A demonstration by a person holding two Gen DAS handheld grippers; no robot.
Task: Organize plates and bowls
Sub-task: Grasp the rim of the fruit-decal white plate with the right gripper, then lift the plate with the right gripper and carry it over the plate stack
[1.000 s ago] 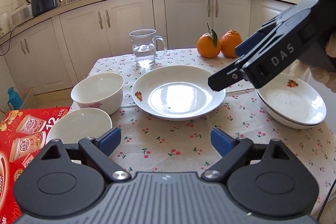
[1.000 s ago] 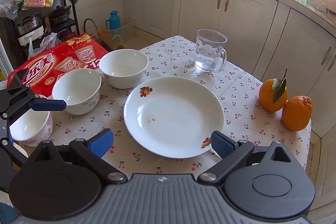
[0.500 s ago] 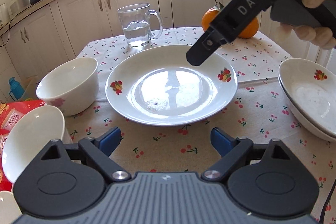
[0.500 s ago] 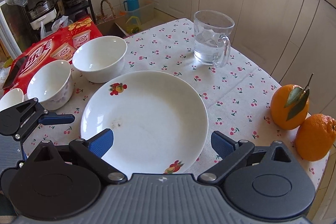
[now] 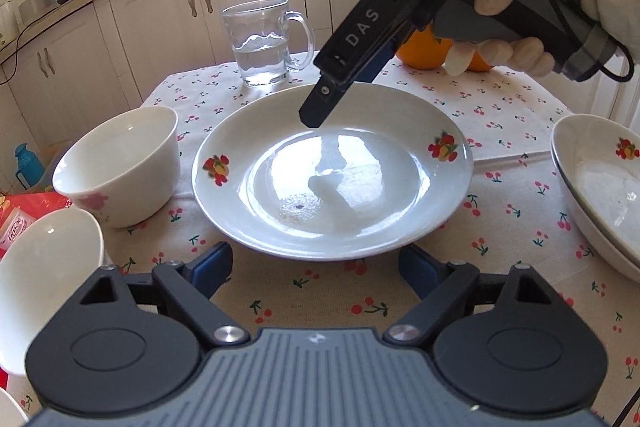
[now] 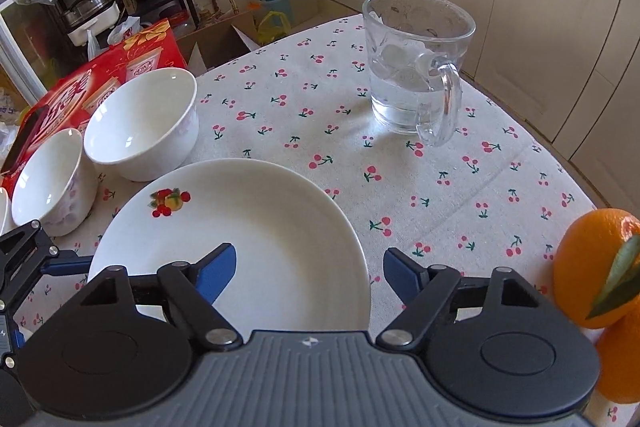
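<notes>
Plate [image 5: 332, 179], white, fruit motifs on the rim: centre of a table under a cherry-print cloth [image 5: 512, 115], the near edge lying just ahead of the left gripper [image 5: 316, 267]. That gripper's blue-padded jaws are closing, nothing between them, pads clear of the rim. Right gripper [image 6: 310, 269], in a white-gloved hand [image 5: 520, 23]: over the plate's far side, jaws closing and astride the rim; contact appears not yet made, though the angle is poor. Stacked plates [image 5: 600, 187]: at the right edge. White bowls, one larger [image 5: 120, 167], one smaller [image 5: 44, 275]: left of the plate, close together. Glass mug [image 5: 266, 43], part-filled with water: beyond the plate. Oranges [image 6: 596, 267], two: far right corner. Red carton [image 6: 80, 91]: behind the bowls.
</notes>
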